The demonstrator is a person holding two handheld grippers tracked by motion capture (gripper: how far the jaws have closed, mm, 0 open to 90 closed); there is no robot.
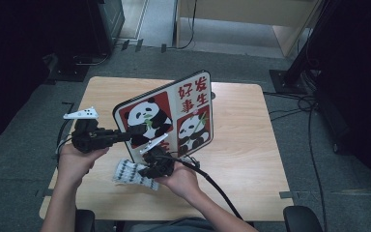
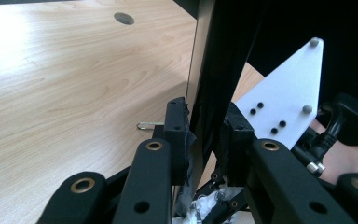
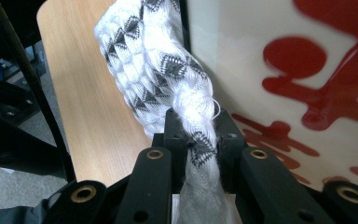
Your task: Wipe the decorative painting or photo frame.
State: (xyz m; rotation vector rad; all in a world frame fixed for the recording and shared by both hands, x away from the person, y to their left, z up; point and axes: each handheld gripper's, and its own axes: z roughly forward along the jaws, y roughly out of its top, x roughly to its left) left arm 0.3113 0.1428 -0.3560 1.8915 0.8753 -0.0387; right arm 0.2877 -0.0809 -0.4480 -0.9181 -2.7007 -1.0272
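Wooden desk, near edge: left gripper clamps the panda-print board tilted upright, apparently steadying it, while right gripper pinches a patterned white cloth against its foot for wiping.

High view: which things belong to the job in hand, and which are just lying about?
In the job:
- panda board, clamped upright by the left tool
- patterned white cloth, pinched by the right tool

Lying about:
- cables on the floor
- table, merely underneath
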